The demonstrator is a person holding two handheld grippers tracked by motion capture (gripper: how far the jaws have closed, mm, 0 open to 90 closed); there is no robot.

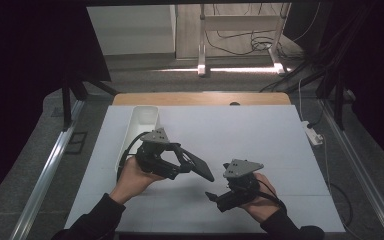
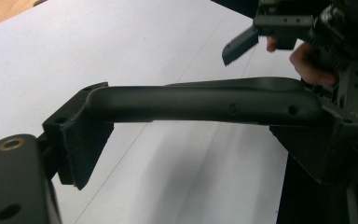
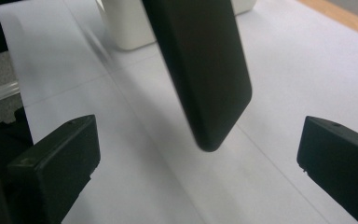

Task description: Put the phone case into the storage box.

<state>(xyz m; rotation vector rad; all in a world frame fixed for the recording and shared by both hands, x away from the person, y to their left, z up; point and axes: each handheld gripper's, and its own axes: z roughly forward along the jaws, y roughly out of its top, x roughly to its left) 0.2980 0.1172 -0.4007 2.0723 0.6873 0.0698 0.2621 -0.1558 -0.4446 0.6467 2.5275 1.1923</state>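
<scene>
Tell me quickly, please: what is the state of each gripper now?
Left gripper: closed on a flat black slab, held above the table.
Right gripper: open, holding nothing; the slab's end hangs between its jaws, apart from both.

No text, label, brand, number or sign can be read anywhere in these pictures. The flat black slab [image 1: 198,165] gripped in the left gripper [image 1: 182,162] shows plain, unmarked faces in the high view and in both gripper views. The white bin [image 1: 142,120] and the white surface [image 1: 260,135] carry no print either.
</scene>
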